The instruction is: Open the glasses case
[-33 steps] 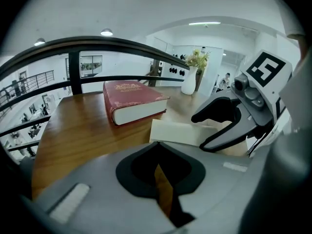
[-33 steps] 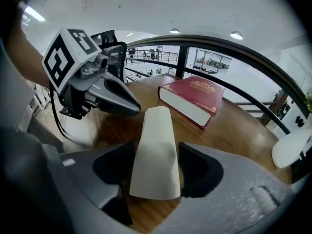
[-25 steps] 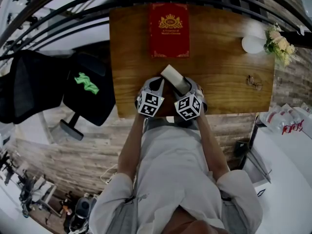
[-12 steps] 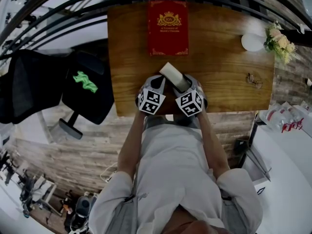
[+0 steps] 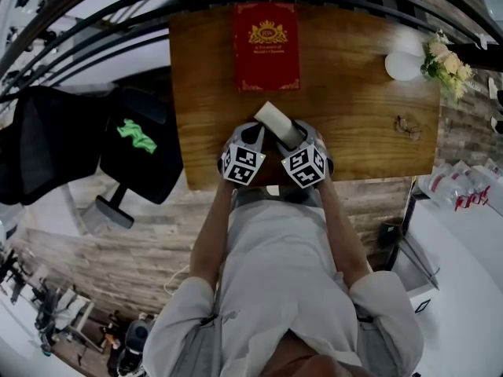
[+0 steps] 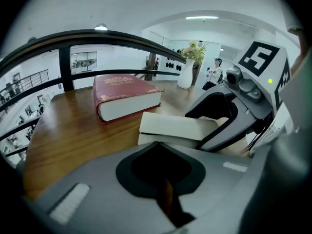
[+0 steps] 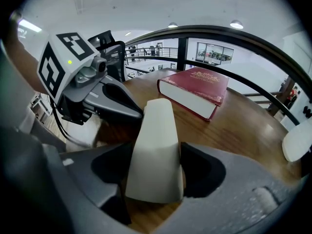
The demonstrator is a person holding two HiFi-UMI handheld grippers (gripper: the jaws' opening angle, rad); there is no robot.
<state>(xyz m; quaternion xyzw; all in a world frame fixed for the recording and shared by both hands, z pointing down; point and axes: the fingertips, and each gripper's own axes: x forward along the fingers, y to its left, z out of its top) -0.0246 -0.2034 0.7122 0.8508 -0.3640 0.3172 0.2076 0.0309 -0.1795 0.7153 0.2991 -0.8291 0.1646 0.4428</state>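
Cream glasses case (image 7: 155, 145) is clamped in the right gripper (image 7: 155, 177). The jaws are narrow and tight on both flanks of its near end, and the far end sticks out ahead over the wooden table (image 5: 354, 100). The case is at the table's near edge, right in front of the person.

The left gripper (image 6: 163, 172) has its jaws together, down to a thin slit. Only wood grain shows through the slit and nothing is held. It sits just beside the case on the person's left. Whether it touches the case can't be told.

Left gripper view only: the case is seen side-on. A dark seam runs between lid and base, and the lid lies down on the base. One right gripper jaw wraps round the case's end.

Right gripper view only: the case is seen end-on, a wedge narrowing away from the camera. The left gripper is off to the left with its nose aimed at the case's side.

Head view only: the two grippers sit side by side at the table edge, and the case angles up-left out between them. A red book (image 5: 266, 45) with a gold crest lies flat beyond the case, apart from it. At the table's far right are a white vase (image 5: 402, 66) and flowers (image 5: 444, 57). A pair of glasses (image 5: 409, 129) lies on the wood, well apart from the case. A black chair (image 5: 134, 144) stands left of the table.
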